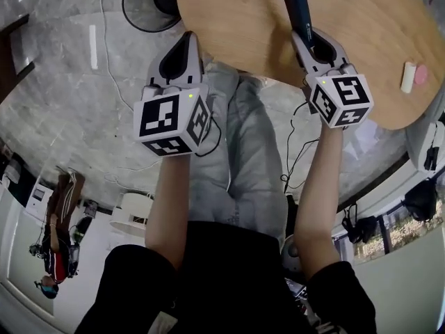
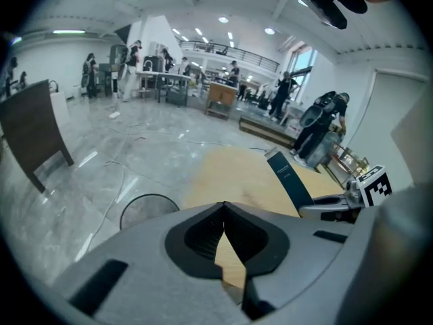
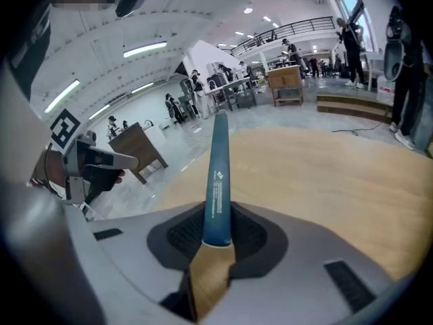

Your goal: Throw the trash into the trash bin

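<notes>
Trash, a slim blue box (image 3: 218, 175), clenched between the fingers of the right gripper (image 3: 218, 232), sticking out past their tips over the table (image 1: 243, 19). Left gripper (image 2: 224, 212) clenched on nothing, fingers together. Trash bin (image 1: 149, 5) on the floor, well left of the right fingers, ahead and left of the left ones. Hold the squeeze firm against pivoting of the long box; swing left clear of the table edge, stop over the bin's mouth, tip down, then release.
</notes>
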